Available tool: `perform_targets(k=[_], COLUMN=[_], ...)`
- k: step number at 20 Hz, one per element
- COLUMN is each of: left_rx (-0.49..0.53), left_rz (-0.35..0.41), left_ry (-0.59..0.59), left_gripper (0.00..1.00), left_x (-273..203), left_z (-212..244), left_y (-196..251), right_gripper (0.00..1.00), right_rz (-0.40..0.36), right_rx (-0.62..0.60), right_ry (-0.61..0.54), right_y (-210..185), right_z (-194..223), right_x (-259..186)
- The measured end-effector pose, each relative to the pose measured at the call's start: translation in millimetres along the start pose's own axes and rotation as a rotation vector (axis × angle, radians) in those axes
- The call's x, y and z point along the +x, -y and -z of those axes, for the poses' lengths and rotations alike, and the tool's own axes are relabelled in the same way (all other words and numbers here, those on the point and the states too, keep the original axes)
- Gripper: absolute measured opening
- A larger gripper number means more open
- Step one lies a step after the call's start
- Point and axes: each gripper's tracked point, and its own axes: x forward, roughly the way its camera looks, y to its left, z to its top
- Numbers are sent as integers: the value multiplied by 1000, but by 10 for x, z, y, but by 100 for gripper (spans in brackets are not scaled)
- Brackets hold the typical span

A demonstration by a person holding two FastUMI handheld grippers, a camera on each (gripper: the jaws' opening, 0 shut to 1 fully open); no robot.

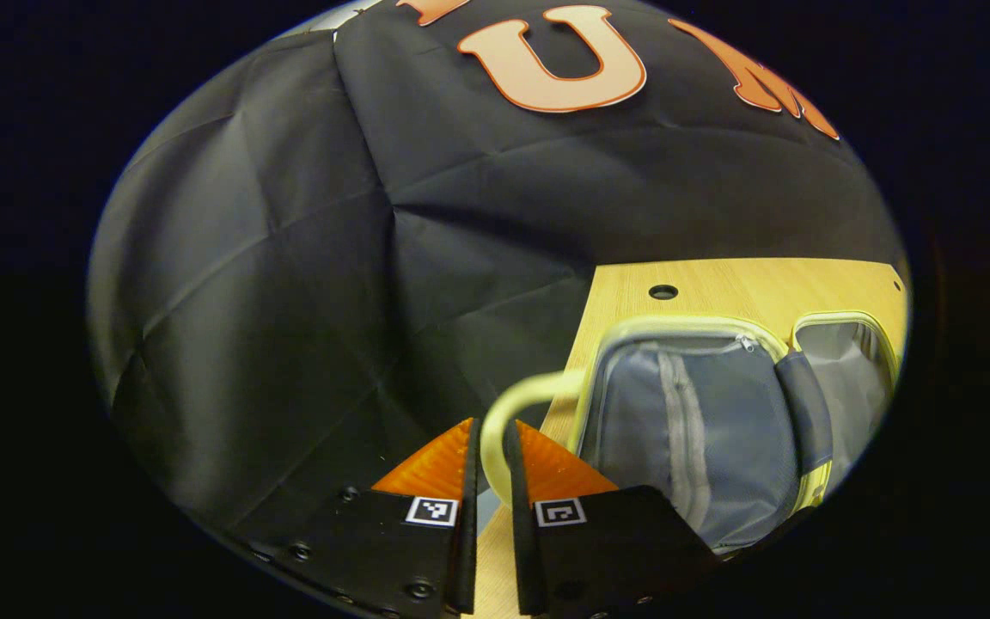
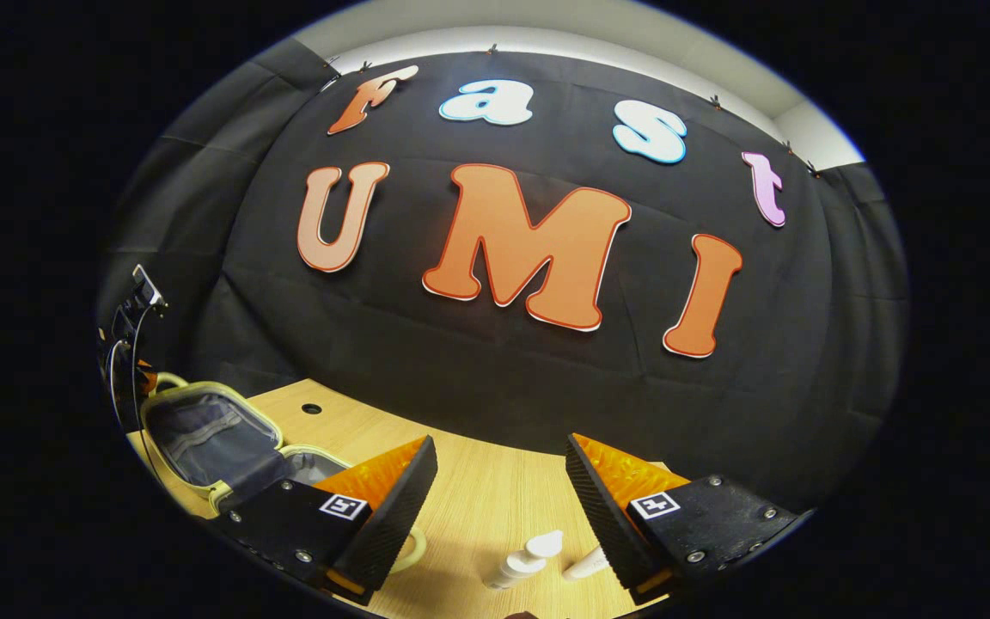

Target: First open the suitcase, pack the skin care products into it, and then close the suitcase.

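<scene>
1. Suitcase lies open on tabletop, soft grey lining, pale stiff rim; looks light.
2. Left tongs clenched on its loop handle, a good hold.
3. Right gripper view adds what the left lacks: right tongs released, hovering over two small bottles on the tabletop beside the suitcase; likely slick, grip mid-body.
</scene>
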Motion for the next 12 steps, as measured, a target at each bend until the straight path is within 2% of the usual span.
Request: perform_targets(k=[1, 3, 4, 5, 6, 7, 9, 10, 11, 12], left_rx=[-6, -14, -16, -16, -14, -6, 17, 23, 24, 25], left_rz=[-2, 22, 39, 54, 81, 101, 132, 148, 162, 170], left_ry=[25, 95, 134, 173, 218, 250, 319, 343, 360, 377], left_gripper=[18, 32, 60, 59, 69, 70, 78, 89, 88, 91], left_x=[-42, -135, -250, -297, -321, -407, -640, -767, -862, -1029], left_z=[-68, -174, -260, -372, -432, -542, -788, -889, -987, -1076], left_y=[25, 126, 177, 248, 332, 434, 641, 789, 924, 1075], right_gripper=[95, 96, 95, 95, 96, 96, 96, 96, 96, 95], right_rz=[4, 10, 16, 17, 21, 21, 17, 9, 3, -11], right_rx=[1, 8, 11, 16, 19, 21, 27, 29, 30, 30], right_ry=[-2, -2, -1, 2, 7, 5, 1, 4, 3, 0], right_y=[26, 95, 137, 170, 200, 242, 324, 362, 411, 460], right_z=[6, 9, 19, 25, 32, 40, 106, 120, 153, 180], right_x=[-3, 0, -5, -9, -8, -14, -34, -53, -61, -54])
